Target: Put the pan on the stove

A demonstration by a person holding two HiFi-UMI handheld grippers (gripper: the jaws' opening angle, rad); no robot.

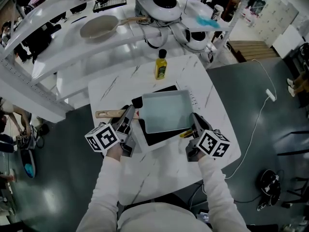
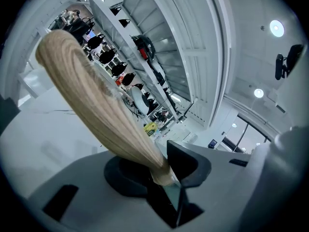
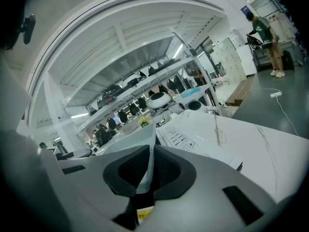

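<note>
Nearest to us, our white sleeves (image 1: 107, 193) lead out to the two grippers over the white marble-veined tabletop (image 1: 145, 174). The left gripper (image 1: 129, 116) has its jaws clamped on the light wooden handle (image 1: 110, 113) of the pale grey-blue rectangular pan (image 1: 166, 111). In the left gripper view the handle (image 2: 96, 100) runs out from between the dark pads and fills the picture to the upper left. The right gripper (image 1: 196, 123) pinches the thin wall on the pan's right side. In the right gripper view that pale wall (image 3: 131, 140) stands squeezed between the two black pads, with a small yellow label just below them.

The pan lies level between the two grippers, directly over the black glass-topped stove with a white casing (image 1: 157, 138), and covers most of its surface. We cannot tell whether its base touches the glass or hangs just above it.

Beyond the stove, near the far edge of the table, a yellow bottle with a black cap (image 1: 161, 65) stands upright. Farther back, on a white shelf (image 1: 63, 47), lies a round beige frying pan with a wooden handle (image 1: 99, 27), and to its right sits a round white appliance with a dark top (image 1: 163, 3).
</note>
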